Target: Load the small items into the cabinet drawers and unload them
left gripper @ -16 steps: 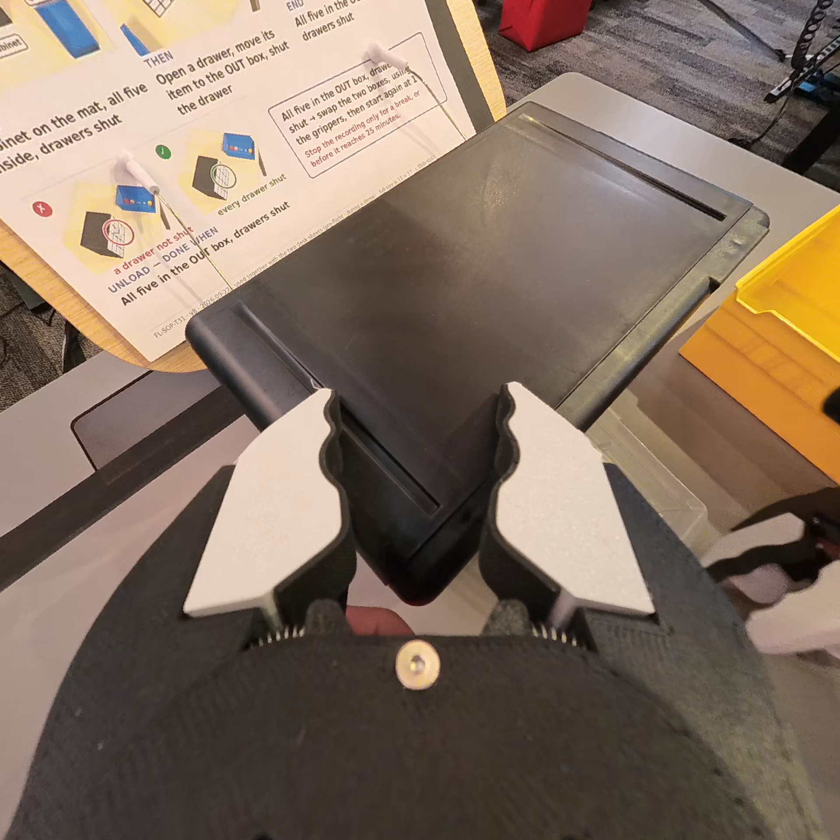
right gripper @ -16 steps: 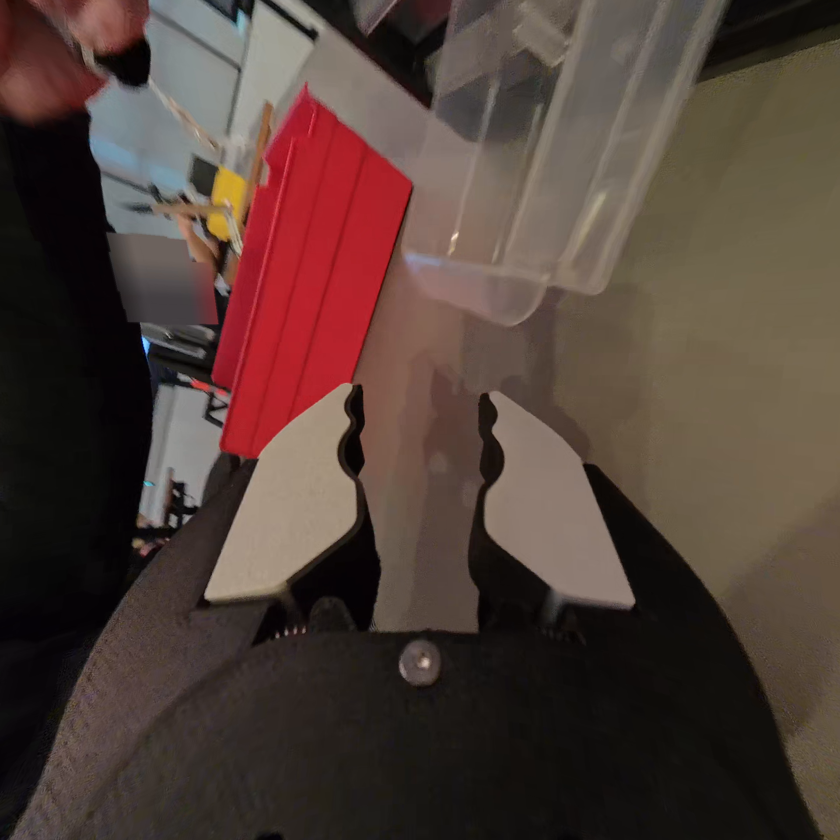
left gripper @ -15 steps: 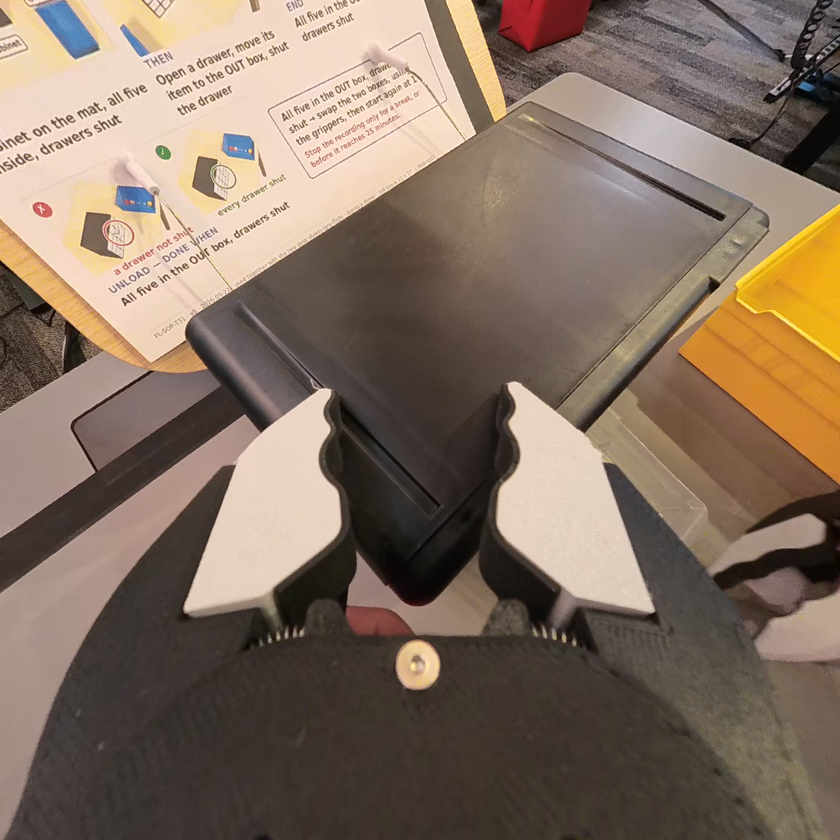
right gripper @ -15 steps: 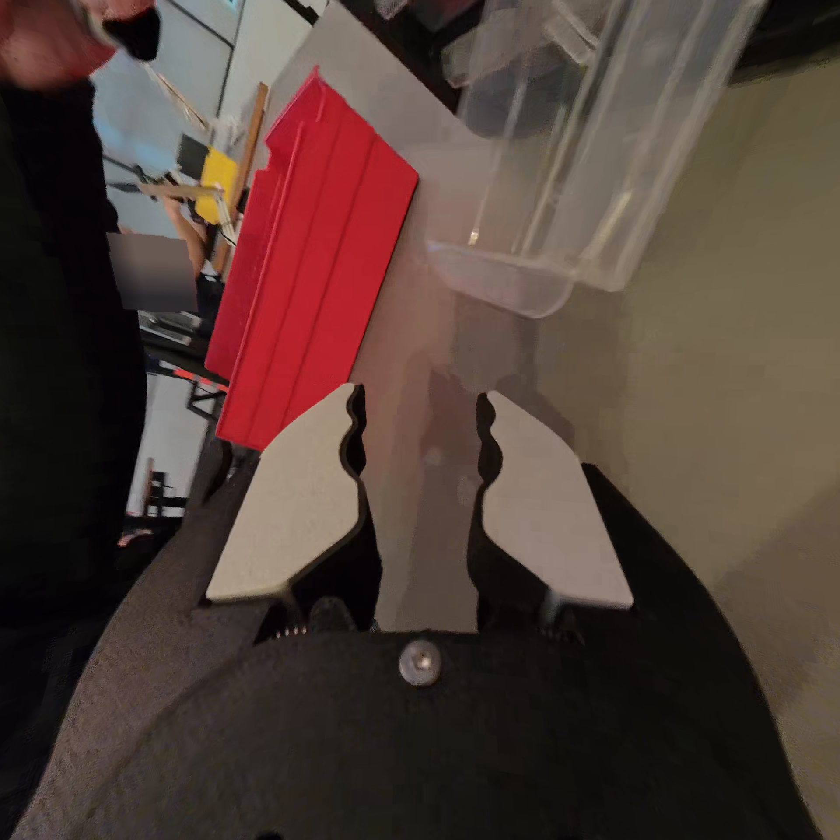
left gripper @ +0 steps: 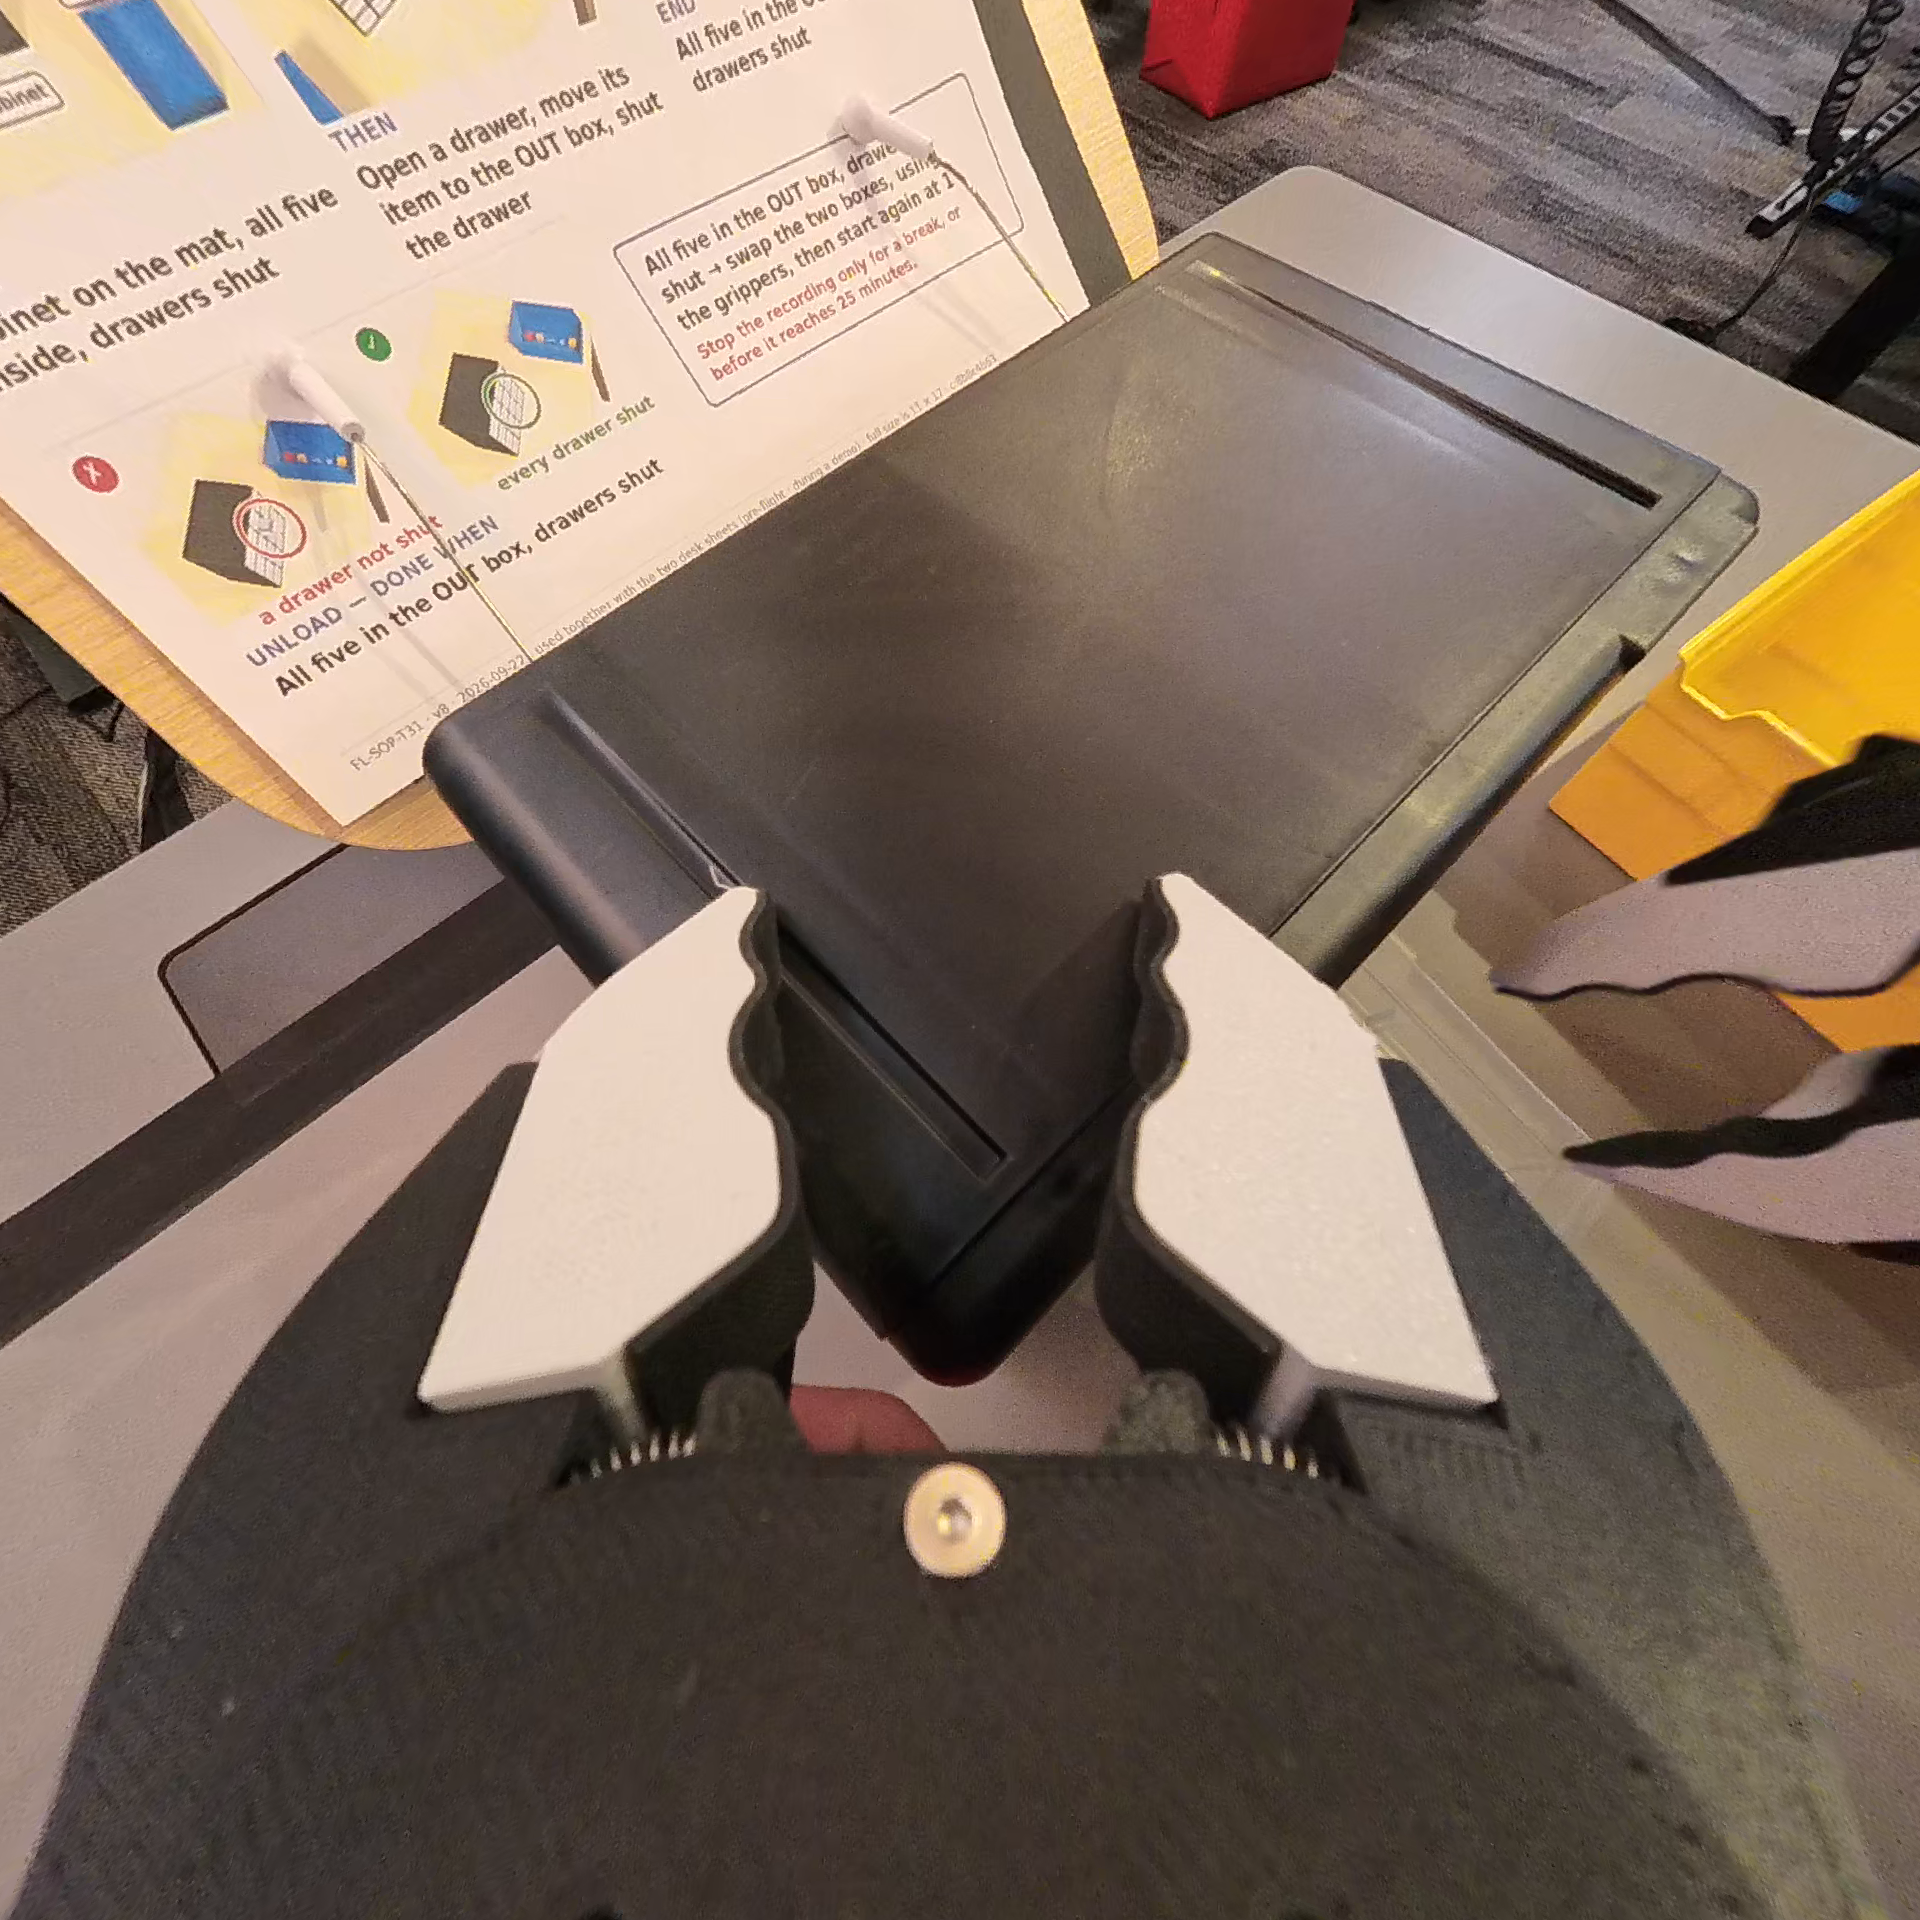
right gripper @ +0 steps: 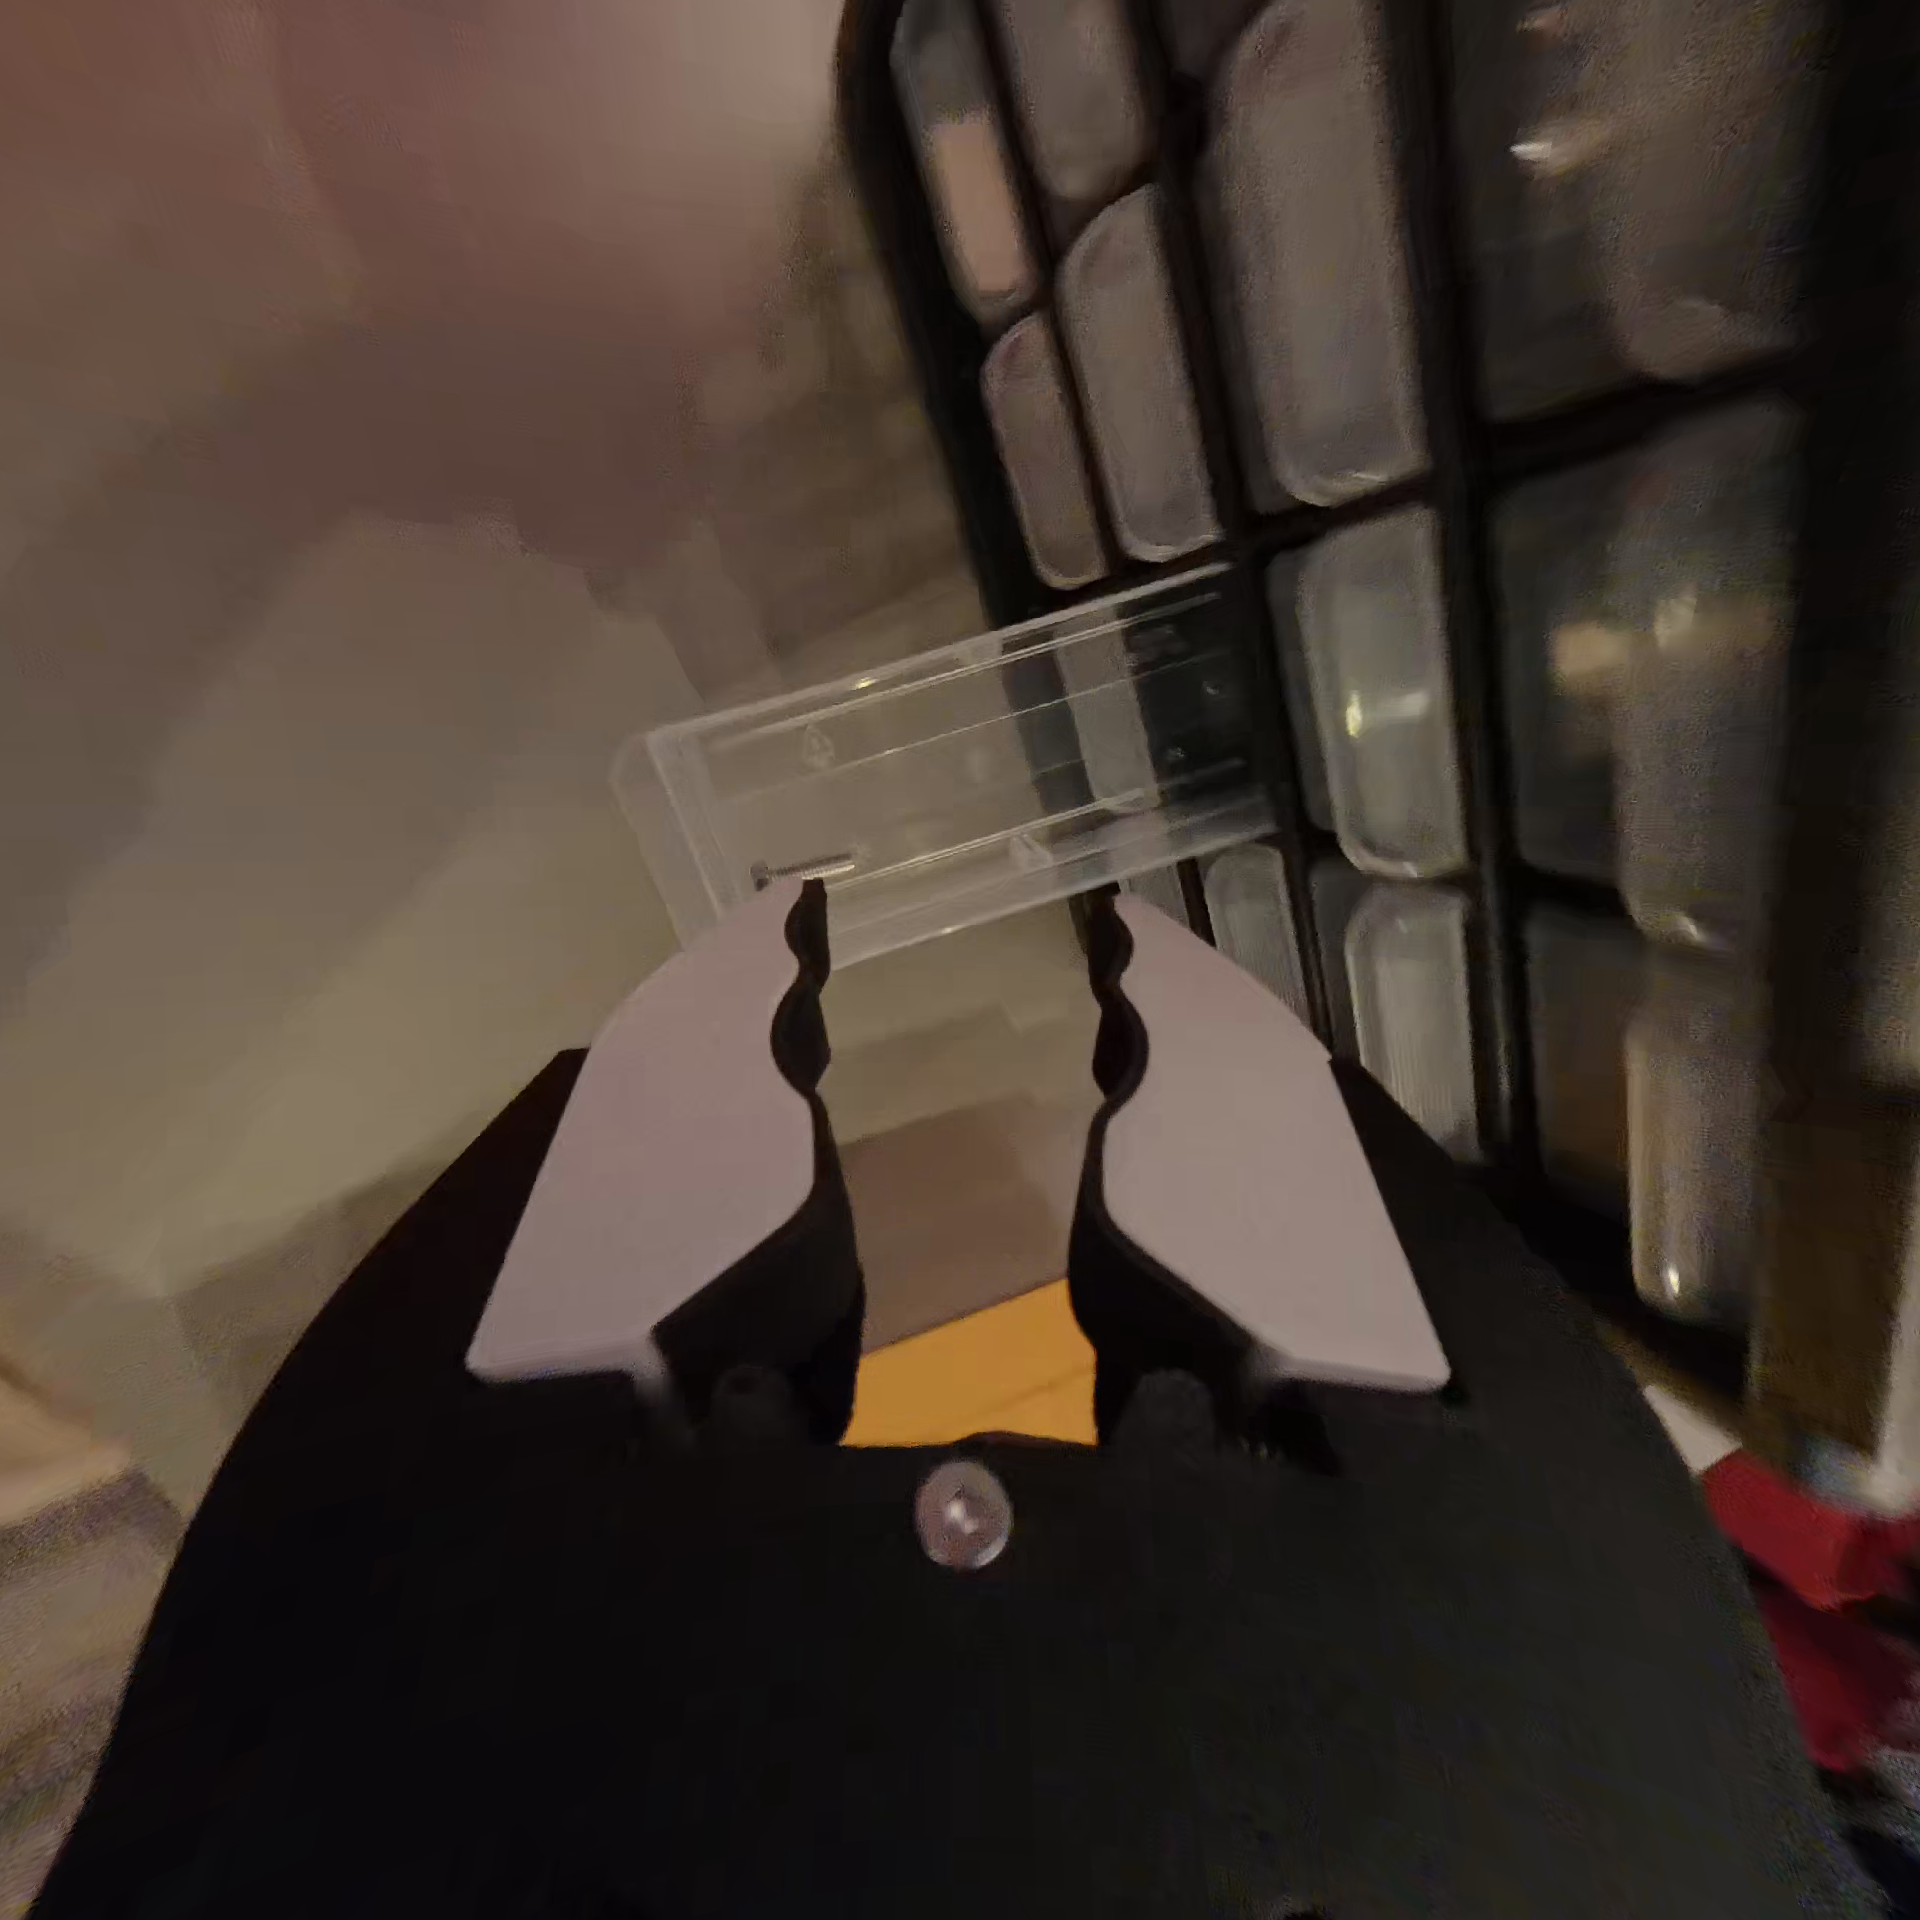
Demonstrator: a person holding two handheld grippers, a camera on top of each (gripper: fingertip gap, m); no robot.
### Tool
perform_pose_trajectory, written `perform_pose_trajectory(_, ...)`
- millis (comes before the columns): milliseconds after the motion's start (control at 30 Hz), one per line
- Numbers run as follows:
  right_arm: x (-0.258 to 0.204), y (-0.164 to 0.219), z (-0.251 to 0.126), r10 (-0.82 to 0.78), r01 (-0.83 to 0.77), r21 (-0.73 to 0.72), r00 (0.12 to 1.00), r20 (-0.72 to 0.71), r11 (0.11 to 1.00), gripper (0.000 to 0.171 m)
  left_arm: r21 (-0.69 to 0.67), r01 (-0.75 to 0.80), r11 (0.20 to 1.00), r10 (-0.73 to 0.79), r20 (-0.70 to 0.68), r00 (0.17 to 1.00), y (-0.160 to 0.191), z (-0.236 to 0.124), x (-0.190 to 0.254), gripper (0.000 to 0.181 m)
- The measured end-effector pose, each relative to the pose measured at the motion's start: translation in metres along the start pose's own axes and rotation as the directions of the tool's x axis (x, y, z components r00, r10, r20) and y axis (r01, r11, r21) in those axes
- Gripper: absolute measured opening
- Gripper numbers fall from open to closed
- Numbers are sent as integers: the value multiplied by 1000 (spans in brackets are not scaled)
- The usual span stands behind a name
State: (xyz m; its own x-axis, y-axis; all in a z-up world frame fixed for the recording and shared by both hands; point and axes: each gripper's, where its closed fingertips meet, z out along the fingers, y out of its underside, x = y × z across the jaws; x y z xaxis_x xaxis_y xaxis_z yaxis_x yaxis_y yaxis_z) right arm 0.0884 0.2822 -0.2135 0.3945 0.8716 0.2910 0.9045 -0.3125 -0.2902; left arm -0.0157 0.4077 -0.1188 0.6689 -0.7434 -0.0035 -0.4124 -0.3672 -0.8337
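1. My left gripper [left gripper: 951,925], fingers parted and empty, braces over the black cabinet [left gripper: 1091,582] top on the counter [left gripper: 94,997].
2. My right gripper [right gripper: 956,914], fingers apart and empty, faces the pulled-out clear drawer [right gripper: 935,769]; I'd square up before reaching its small screw [right gripper: 805,864].

One drawer [right gripper: 935,769] juts from the cabinet [right gripper: 1475,623].

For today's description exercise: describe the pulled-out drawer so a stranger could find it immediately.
Start at the black cabinet whose front is a grid of frosted drawers. One clear drawer juts out toward the open right gripper. Unlike its shut neighbours, it sticks out, with a small screw inside.
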Motion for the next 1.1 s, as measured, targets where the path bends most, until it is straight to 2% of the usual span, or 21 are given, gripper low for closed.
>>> perform_pose_trajectory(33,-1,2,9,-64,64,-39,998,15,997,50,1,0,1000,0,0,1000,0,0,0,67)
perform_pose_trajectory(133,-1,11,31,-173,179,-129,983,55,975,56,0,-4,1000,4,-1,1000,0,0,0,67)
perform_pose_trajectory(200,-4,10,41,-223,233,-139,971,83,962,58,0,-6,1000,6,-3,1000,0,0,0,67)
perform_pose_trajectory(400,-5,13,55,-363,382,-218,923,126,898,64,3,-11,1000,11,-5,1000,0,0,0,67)
perform_pose_trajectory(567,-3,9,57,-379,399,-230,916,129,888,69,4,-12,1000,12,-7,1000,0,0,0,67)
perform_pose_trajectory(733,-1,8,56,-388,398,-243,917,89,885,70,8,-11,1000,11,-6,1000,0,0,0,69)
perform_pose_trajectory(967,5,3,58,-510,479,-271,859,-52,835,64,10,-9,1000,9,-5,1000,0,0,0,67)
perform_pose_trajectory(1000,5,3,59,-523,488,-274,850,-69,829,58,11,-10,1000,10,-4,1000,0,0,0,67)
perform_pose_trajectory(1100,12,-7,51,-511,477,-229,851,-121,848,67,12,-9,1000,9,-4,1000,0,0,0,68)
